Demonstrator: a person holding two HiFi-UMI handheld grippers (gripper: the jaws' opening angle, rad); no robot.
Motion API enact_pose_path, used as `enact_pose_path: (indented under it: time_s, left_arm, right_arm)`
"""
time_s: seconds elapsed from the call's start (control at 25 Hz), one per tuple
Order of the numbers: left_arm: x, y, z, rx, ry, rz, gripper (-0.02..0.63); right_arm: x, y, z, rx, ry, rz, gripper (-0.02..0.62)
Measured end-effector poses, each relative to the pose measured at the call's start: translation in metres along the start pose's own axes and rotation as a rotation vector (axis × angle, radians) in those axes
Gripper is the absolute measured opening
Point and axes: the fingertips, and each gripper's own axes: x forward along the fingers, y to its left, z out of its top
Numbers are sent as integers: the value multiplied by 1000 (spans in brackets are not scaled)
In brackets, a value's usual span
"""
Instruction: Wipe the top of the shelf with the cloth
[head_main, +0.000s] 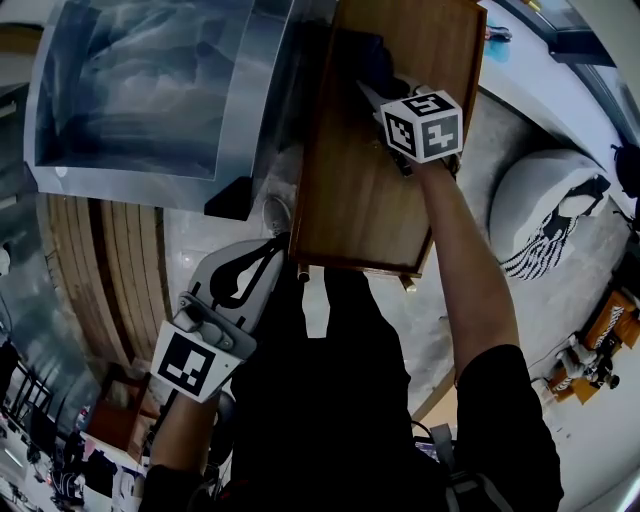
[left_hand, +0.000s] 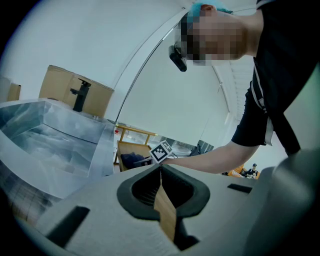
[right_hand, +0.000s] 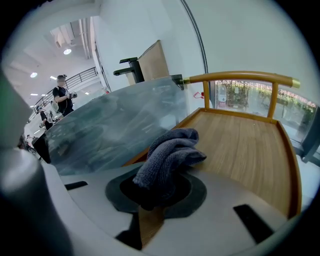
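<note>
In the head view, the person is reaching the right gripper (head_main: 374, 93) out over the wooden shelf (head_main: 365, 200). Its fingers are pinching a dark blue cloth (head_main: 362, 58) that is resting on the shelf top towards the far end. The left gripper (head_main: 268, 258) is hovering just beside the shelf's near left corner, below a grey basin (head_main: 130, 90).

In the left gripper view, the left gripper (left_hand: 160, 168) is pointing towards the shelf (left_hand: 131, 148), and its fingers are pressing together with nothing between them. Beyond them the cloth (left_hand: 131, 159) is showing on the shelf top, beside the right gripper's marker cube. A black tap (left_hand: 80, 95) is standing behind the basin (left_hand: 50, 135).

In the right gripper view, the right gripper (right_hand: 159, 189) is clamping its fingers on the bunched cloth (right_hand: 172, 150). The free end of the cloth is drooping forward onto the shelf (right_hand: 250, 150). A wooden rail (right_hand: 240, 76) is crossing the shelf's far end, and the basin (right_hand: 110, 125) is sitting to the left.
</note>
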Motion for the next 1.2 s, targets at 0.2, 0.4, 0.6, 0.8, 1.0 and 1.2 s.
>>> enact_pose_path:
  time_s: [0.2, 0.4, 0.6, 0.8, 1.0, 1.2]
  left_arm:
    - [-3, -6, -1, 10, -1, -9, 26]
    - [-8, -11, -3, 15, -1, -16, 26]
    - [-13, -18, -3, 22, -3, -26, 26]
    - [-15, -23, 0, 31, -3, -38, 26]
    - [-17, -26, 1, 36, -1, -50, 26]
    - [-17, -28, 2, 43, 1, -61, 26]
  right_arm:
    - [-9, 21, -17, 3, 6, 19, 61]
    - [-18, 41, -34, -5, 20, 36, 61]
    - [-27, 59, -50, 7, 32, 50, 61]
    - [-36, 77, -66, 18, 47, 68, 61]
    - [-42, 93, -80, 28, 60, 79, 61]
    - [-48, 108, -90, 41, 61, 90, 61]
